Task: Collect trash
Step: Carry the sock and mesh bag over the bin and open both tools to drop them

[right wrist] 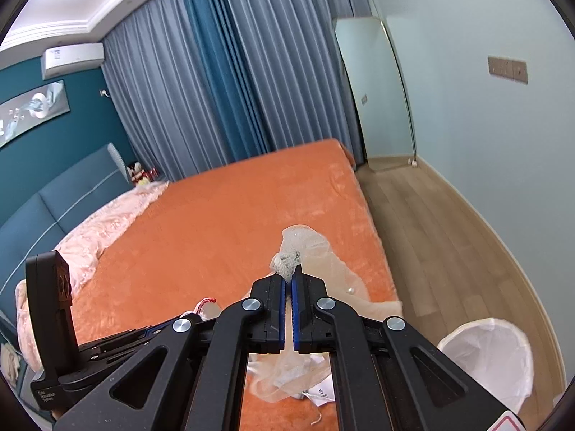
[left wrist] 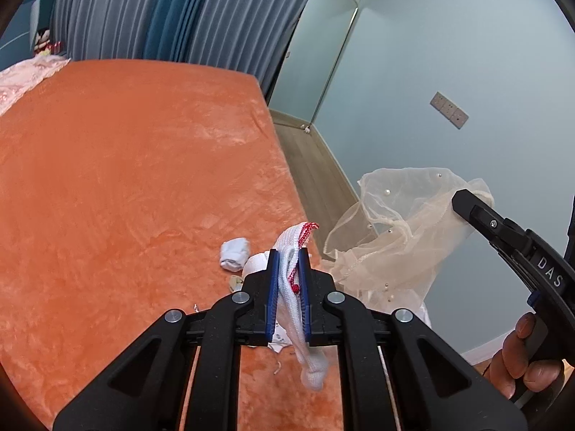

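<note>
My left gripper (left wrist: 288,251) is shut on a white knitted sock with red trim (left wrist: 312,366), which hangs down between the blue pads above the orange bed (left wrist: 125,179). My right gripper (right wrist: 289,276) is shut on a sheer cream mesh cloth with small pearls (right wrist: 316,251); the cloth drapes down under it. In the left wrist view the right gripper (left wrist: 461,199) holds that cloth (left wrist: 395,230) up beside the bed's edge, with a hand (left wrist: 521,355) on its handle. A rolled white sock (left wrist: 234,254) and small white scraps (right wrist: 320,391) lie on the bed.
A round bin with a white liner (right wrist: 492,355) stands on the wood floor (right wrist: 431,233) right of the bed. A pink quilt (right wrist: 100,230) covers the bed's head end. A tall mirror (right wrist: 377,89) leans in the corner beside blue-grey curtains (right wrist: 215,72).
</note>
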Demonstrator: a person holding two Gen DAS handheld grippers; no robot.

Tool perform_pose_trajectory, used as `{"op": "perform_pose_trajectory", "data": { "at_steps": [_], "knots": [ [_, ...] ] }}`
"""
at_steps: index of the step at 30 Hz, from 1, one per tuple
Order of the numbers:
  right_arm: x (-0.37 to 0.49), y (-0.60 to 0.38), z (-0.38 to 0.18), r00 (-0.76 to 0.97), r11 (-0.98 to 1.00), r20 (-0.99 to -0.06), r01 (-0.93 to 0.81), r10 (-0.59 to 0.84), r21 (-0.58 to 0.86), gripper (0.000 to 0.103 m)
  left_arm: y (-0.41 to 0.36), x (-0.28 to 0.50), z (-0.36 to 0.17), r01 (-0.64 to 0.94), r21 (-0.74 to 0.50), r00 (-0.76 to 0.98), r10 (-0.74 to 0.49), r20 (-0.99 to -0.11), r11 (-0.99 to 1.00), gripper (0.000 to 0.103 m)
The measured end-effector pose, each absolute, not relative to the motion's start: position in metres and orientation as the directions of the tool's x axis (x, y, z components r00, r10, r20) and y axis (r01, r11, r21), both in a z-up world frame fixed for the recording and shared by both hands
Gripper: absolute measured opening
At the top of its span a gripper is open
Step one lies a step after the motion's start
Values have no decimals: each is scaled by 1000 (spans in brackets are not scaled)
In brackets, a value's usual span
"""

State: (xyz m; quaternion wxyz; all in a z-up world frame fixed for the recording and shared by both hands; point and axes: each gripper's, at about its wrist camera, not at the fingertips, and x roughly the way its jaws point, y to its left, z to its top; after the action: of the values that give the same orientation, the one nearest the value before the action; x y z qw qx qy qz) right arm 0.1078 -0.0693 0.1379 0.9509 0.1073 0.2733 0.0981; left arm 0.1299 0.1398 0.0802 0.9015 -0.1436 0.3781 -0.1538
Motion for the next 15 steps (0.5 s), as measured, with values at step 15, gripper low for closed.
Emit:
{"op": "perform_pose_trajectory", "data": {
  "at_steps": [15],
  "knots": [
    [38, -141, 181, 895, 968, -420, -42, 147, 247, 2, 87, 70, 128, 270, -342, 677, -430, -597, 900, 10]
  ]
}}
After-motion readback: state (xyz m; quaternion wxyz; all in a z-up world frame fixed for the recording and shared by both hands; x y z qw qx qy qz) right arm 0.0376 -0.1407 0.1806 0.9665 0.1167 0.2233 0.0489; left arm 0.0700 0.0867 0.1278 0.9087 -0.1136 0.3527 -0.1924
